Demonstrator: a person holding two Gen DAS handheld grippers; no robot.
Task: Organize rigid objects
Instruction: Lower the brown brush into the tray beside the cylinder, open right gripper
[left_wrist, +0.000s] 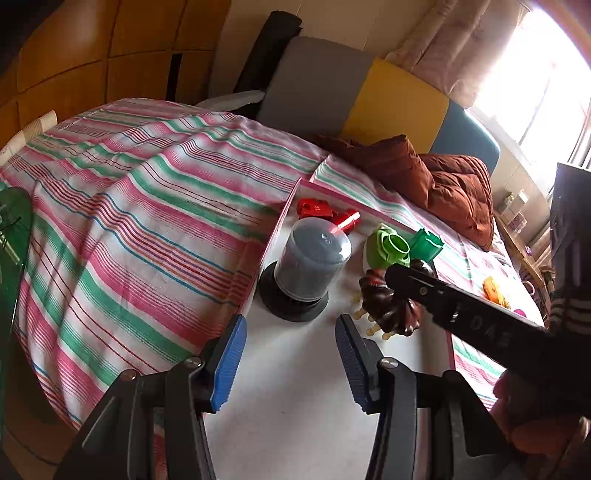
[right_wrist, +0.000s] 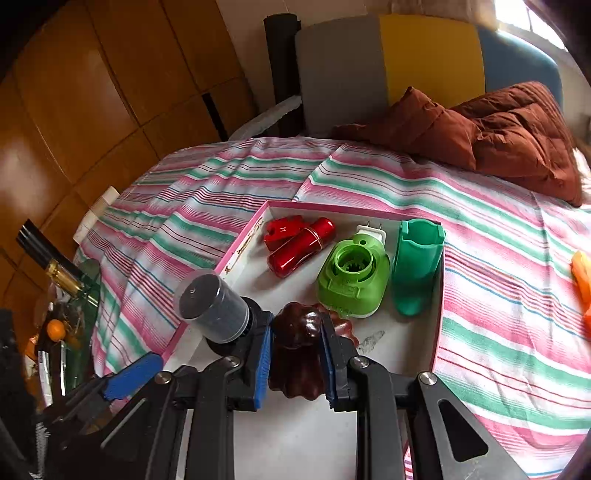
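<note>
A white tray with a pink rim (right_wrist: 240, 247) lies on the striped bed. In it are a disc spindle case (right_wrist: 212, 306), two red pieces (right_wrist: 301, 245), a light green plug-in device (right_wrist: 352, 278) and a dark green cup (right_wrist: 415, 266). My right gripper (right_wrist: 295, 354) is shut on a dark brown ridged wooden brush (right_wrist: 299, 343), low over the tray. It also shows in the left wrist view (left_wrist: 391, 310). My left gripper (left_wrist: 291, 354) is open and empty over the tray's near end, beside the spindle case (left_wrist: 310, 258).
A brown quilted jacket (right_wrist: 498, 136) lies at the head of the bed by a grey, yellow and blue headboard (right_wrist: 406, 59). An orange object (right_wrist: 583, 280) lies on the sheet at right. A green glass side table (right_wrist: 70, 314) with bottles stands at left.
</note>
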